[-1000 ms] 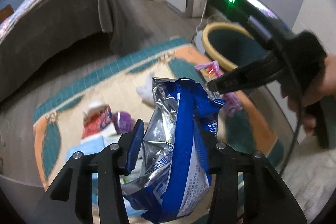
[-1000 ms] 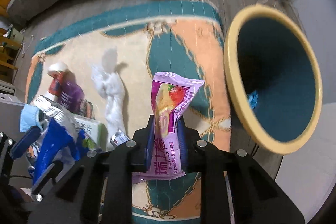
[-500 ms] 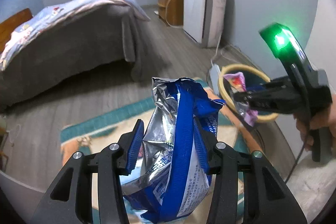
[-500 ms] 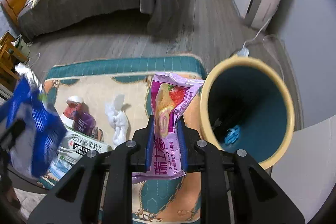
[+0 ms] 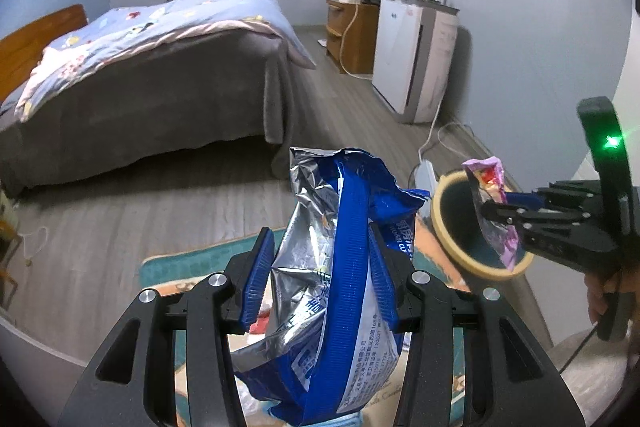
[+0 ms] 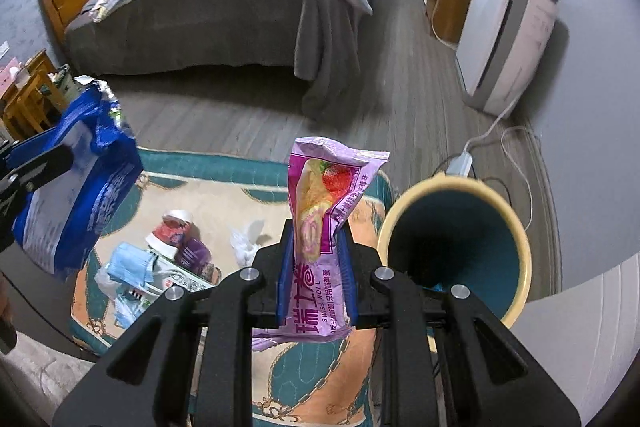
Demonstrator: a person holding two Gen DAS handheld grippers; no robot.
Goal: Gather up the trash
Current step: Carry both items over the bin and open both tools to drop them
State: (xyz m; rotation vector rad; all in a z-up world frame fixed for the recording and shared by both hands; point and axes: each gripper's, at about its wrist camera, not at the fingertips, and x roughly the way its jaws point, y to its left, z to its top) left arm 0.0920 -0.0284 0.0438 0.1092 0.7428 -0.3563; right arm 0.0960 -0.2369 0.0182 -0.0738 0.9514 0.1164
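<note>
My left gripper (image 5: 320,275) is shut on a crumpled blue and silver snack bag (image 5: 340,267), held well above the rug. My right gripper (image 6: 316,267) is shut on a purple Swiss roll wrapper (image 6: 324,227), held just left of the teal bin with a yellow rim (image 6: 516,259). In the left wrist view the right gripper (image 5: 504,215) holds the wrapper (image 5: 486,195) in front of the bin's mouth (image 5: 448,227). The snack bag also shows at the left of the right wrist view (image 6: 76,187). Something small and blue lies in the bin.
More trash lies on the patterned rug (image 6: 240,183): a purple and red bottle (image 6: 180,239), a white tissue (image 6: 246,243), a blue face mask (image 6: 132,263), a box. A bed (image 6: 224,7), a white appliance (image 6: 508,39) and a power strip with cables (image 6: 464,163) stand beyond.
Both grippers have risen and tilted up from the rug, so the room now fills the views. The right gripper with the wrapper has moved closer to the bin's mouth.
</note>
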